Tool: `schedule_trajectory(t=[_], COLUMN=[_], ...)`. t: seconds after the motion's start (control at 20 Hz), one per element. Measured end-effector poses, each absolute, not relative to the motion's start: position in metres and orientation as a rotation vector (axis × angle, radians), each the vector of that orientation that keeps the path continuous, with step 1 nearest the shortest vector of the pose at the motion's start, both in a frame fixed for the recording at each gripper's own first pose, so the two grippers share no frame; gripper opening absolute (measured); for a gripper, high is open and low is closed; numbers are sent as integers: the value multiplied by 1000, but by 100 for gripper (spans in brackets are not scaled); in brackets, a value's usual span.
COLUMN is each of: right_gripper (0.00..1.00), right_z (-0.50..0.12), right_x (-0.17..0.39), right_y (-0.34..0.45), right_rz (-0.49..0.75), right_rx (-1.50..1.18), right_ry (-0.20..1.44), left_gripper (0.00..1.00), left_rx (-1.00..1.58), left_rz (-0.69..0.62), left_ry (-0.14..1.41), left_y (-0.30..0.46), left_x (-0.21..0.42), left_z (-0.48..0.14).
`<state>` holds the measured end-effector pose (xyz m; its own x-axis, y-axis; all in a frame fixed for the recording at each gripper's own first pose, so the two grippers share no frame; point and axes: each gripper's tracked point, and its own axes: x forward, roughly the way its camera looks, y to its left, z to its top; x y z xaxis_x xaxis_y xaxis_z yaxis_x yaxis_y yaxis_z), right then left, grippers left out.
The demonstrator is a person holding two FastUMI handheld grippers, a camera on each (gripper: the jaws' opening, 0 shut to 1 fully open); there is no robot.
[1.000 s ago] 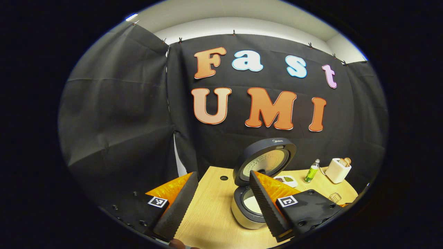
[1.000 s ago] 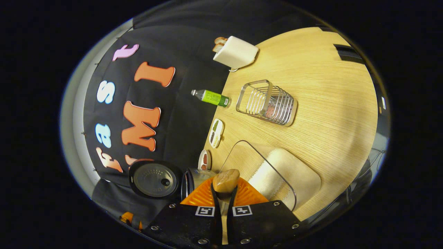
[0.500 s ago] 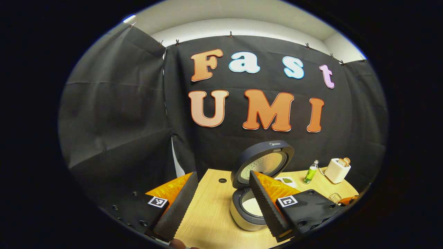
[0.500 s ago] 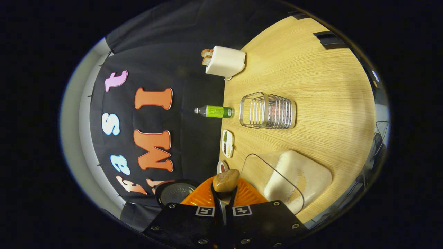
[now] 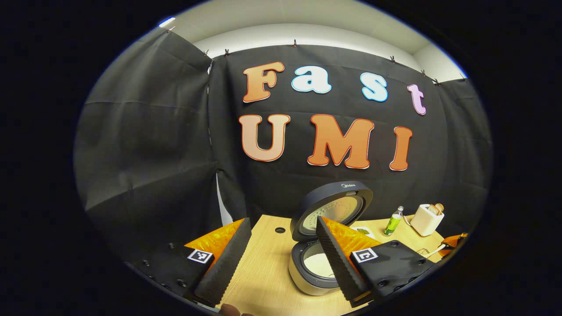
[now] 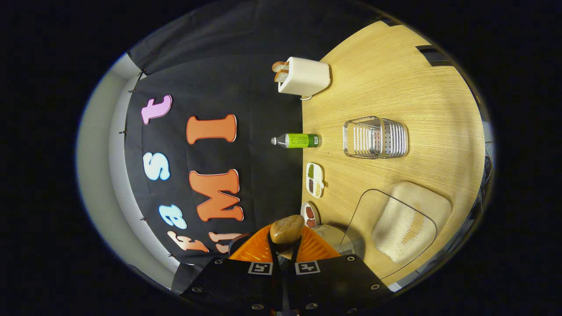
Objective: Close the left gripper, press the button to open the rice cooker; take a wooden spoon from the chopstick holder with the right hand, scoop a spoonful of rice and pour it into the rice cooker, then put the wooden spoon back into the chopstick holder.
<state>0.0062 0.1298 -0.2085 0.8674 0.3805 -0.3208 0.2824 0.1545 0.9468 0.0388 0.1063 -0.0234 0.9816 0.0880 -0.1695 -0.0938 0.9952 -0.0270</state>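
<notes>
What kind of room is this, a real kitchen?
Probably a pretend kitchen set up in a booth: a wooden table walled in by black cloth, carrying an open rice cooker, a toaster with bread in it, and a wire chopstick holder.

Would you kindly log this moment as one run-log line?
left gripper: open | right gripper: shut on wooden spoon | rice cooker: lid up, rice inside | chopstick holder: without spoon
</notes>
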Motion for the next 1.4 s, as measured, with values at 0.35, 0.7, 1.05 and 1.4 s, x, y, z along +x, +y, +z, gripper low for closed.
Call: schedule_trajectory(t=[0.35, 0.7, 1.05, 1.4], right_gripper=[4, 5, 5, 4], right_z=[-165, -146, -132, -121], right_x=[37, 68, 94, 116], right_y=[152, 193, 234, 271], right_rz=[136, 194, 238, 275], right_rx=[1438, 1434, 1373, 1205], right_ry=[556, 585, 579, 529], left_gripper=[97, 98, 98, 97], left_rx=[-29, -17, -17, -21], left_rz=[103, 133, 152, 171], left_ry=[150, 135, 139, 154], left_y=[109, 124, 139, 154], left_x=[44, 47, 50, 49], left_z=[-19, -13, -15, -23])
